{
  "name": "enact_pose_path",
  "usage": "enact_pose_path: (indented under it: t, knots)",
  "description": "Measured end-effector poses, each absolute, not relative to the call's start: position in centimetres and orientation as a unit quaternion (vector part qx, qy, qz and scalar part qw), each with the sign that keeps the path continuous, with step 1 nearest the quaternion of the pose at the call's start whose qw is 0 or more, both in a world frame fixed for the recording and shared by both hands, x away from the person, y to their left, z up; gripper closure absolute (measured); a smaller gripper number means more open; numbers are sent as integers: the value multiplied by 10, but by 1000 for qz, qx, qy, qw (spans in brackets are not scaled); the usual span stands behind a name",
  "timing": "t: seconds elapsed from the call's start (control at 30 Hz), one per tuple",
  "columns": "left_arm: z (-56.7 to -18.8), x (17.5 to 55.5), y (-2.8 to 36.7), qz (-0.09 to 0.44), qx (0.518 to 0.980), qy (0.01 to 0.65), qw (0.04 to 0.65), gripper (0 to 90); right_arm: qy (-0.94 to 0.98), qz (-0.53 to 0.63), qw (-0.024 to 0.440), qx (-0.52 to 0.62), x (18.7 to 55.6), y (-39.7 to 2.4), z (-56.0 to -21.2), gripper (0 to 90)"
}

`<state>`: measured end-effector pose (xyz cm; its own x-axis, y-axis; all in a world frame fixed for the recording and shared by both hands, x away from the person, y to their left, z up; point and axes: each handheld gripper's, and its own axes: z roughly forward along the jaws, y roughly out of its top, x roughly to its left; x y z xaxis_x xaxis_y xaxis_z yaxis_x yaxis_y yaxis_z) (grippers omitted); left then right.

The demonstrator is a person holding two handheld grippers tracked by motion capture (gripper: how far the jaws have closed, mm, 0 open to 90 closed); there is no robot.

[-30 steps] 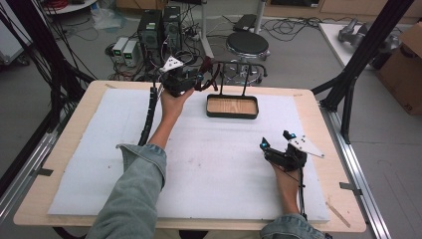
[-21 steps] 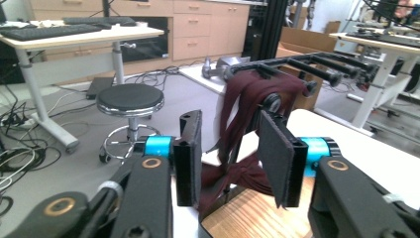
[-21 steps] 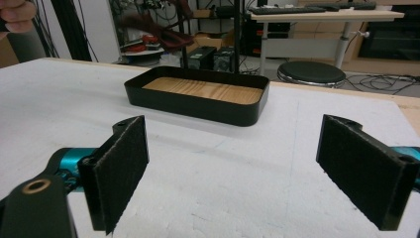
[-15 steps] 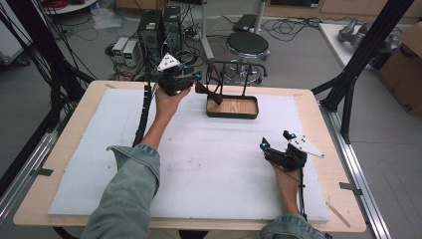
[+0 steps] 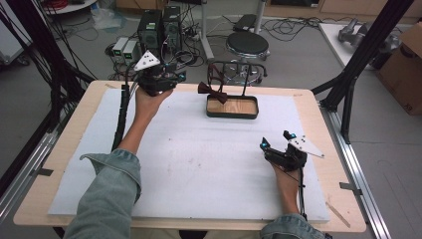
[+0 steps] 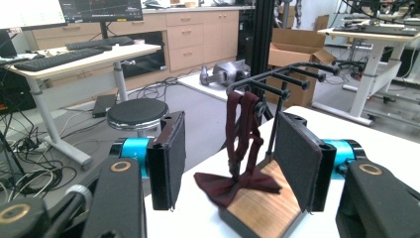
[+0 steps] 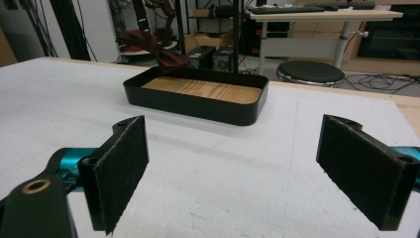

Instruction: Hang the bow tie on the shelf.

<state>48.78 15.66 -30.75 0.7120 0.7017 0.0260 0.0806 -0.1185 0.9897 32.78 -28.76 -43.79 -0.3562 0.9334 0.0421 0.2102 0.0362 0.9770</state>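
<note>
One dark red bow tie [image 5: 213,92], high view: draped over the left rim of a black wooden-floored tray [image 5: 233,107], strap hooked on the stand [image 5: 234,74] behind. Left gripper [image 5: 171,75] raised near it; right gripper [image 5: 276,149] low, well apart. Left gripper view: jaws open, empty, framing the tie; soft, light, limp cloth, best pinched at the knot. Right gripper view: jaws wide open, empty, over white foam.
</note>
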Motion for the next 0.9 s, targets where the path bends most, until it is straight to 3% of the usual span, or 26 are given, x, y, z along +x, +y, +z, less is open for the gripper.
enact_pose_path:
  t: [0.47, 0.6, 0.9]
  knots:
    - [-303, 447, 206, 275, 705, 277, 592, 361, 633, 526, 343, 453, 328, -288, -438, 120]
    - [-302, 435, 215, 286, 711, 274, 581, 303, 633, 526, 343, 453, 328, -288, -438, 120]
    - [-308, 409, 235, 292, 713, 282, 572, 274, 633, 526, 343, 453, 328, -288, -438, 120]
